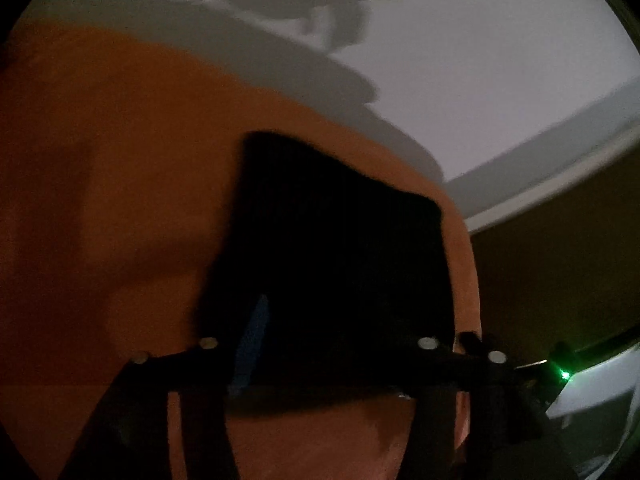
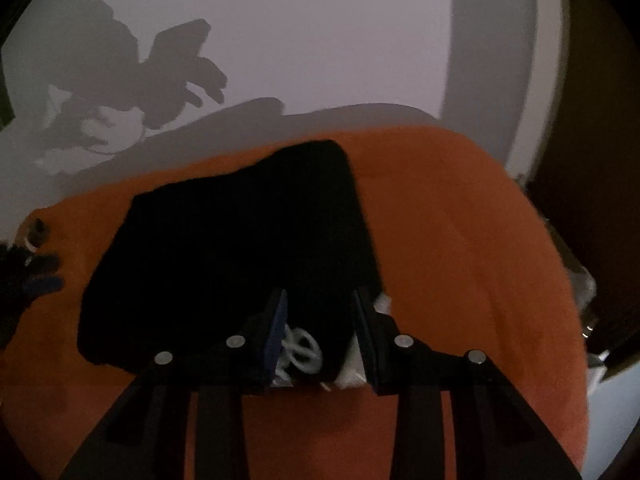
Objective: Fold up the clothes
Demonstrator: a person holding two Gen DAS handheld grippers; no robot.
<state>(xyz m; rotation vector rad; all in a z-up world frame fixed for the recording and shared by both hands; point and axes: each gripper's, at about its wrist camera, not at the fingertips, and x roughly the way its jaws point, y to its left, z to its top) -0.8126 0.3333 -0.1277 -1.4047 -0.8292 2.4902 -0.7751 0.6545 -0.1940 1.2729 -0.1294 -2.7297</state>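
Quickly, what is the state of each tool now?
Left tool: open, holding nothing.
Right tool: closing around folded black fabric garment; grip cannot be told.

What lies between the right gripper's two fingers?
In the right wrist view, the black garment's near edge and its white drawstring lie between the right gripper's fingers.

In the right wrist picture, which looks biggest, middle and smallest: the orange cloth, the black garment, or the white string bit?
1. Orange cloth, spreading widest.
2. Black garment, lying on it.
3. White drawstring, a small loop near the right gripper.
The drawstring sits nearest the camera and looks smallest anyway, so the order is safe.
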